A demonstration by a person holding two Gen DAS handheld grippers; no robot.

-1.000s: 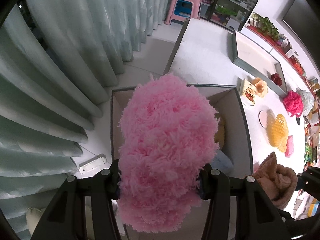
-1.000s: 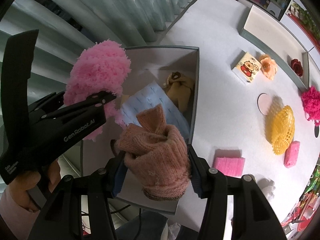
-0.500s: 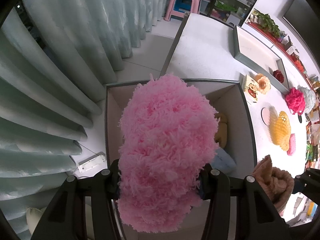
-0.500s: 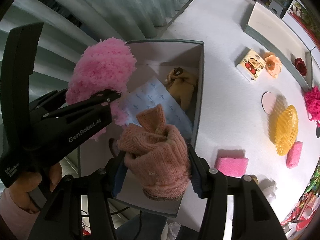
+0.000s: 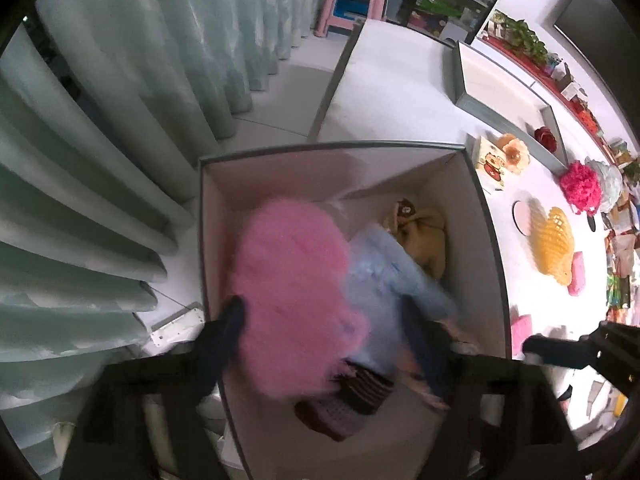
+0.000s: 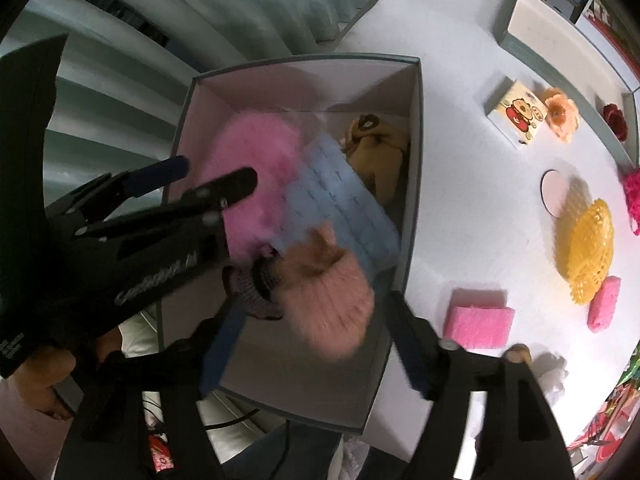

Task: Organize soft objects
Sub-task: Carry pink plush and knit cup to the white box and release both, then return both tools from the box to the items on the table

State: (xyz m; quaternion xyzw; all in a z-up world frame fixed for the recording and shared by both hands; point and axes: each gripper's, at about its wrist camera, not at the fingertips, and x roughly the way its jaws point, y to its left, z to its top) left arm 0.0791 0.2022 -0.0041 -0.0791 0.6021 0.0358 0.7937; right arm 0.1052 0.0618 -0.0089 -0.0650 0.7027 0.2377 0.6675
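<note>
A fluffy pink ball (image 5: 292, 300) and a peach knit hat (image 6: 332, 304) are blurred, dropping into the grey box (image 5: 486, 216) beside the blue cloth (image 6: 340, 208). Both claws, left (image 5: 332, 344) and right (image 6: 316, 344), are opening, nothing pinched. Best to keep them above the box until both pieces settle inside.

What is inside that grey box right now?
Inside the grey box: a fluffy pink bundle, blue cloth, a tan plush toy, a peach knit hat and something dark knitted. Whatever lies beneath them is covered.
</note>
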